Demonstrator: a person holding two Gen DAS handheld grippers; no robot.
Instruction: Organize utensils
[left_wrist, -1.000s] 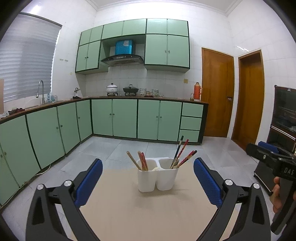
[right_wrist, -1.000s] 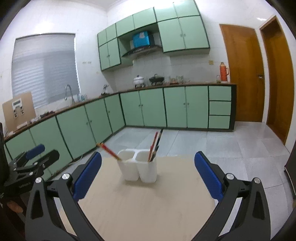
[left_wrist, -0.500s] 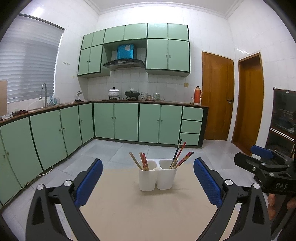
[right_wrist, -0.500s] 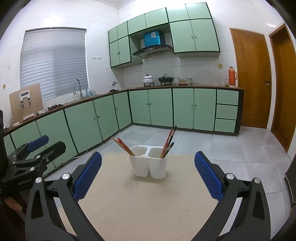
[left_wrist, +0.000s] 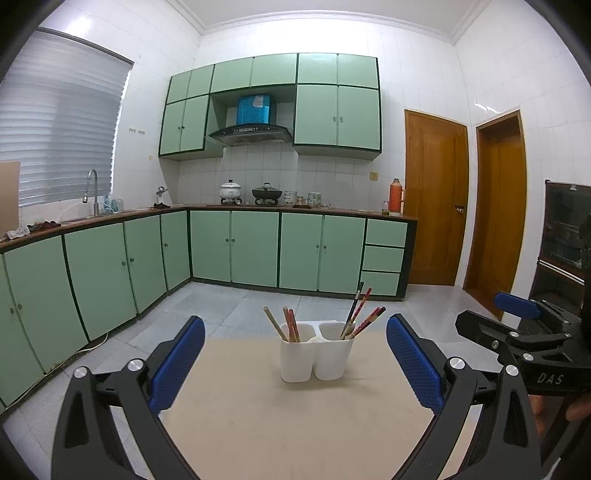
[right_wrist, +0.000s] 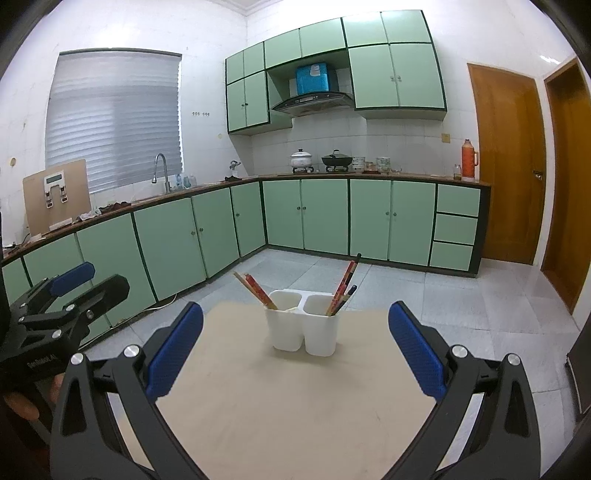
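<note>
Chopsticks are all standing in the holder, so by the look of it the sorting is done or very nearly: nothing lies loose on the table (left_wrist: 258, 424), a pale beige top that carries only one item. That item, the white two-cup holder (left_wrist: 316, 354), sits near the far edge, about midway between the side edges. Its left cup (right_wrist: 285, 328) has a small bunch of chopsticks (right_wrist: 255, 291) leaning left; its right cup (right_wrist: 320, 332) has a red and dark bunch (right_wrist: 345, 286) leaning right. Whether each stick is in the proper cup, I cannot tell from here.

Left gripper (left_wrist: 295, 365), spread wide, nothing between the blue pads, hovering over the near edge. Right gripper (right_wrist: 295, 350), same story: wide, empty, well apart from the holder. Each shows at the side of the other's view.

Nothing stands between the tongs and the cups. Green cabinets (right_wrist: 325, 218) and two wooden doors (left_wrist: 436, 199) are far behind.
</note>
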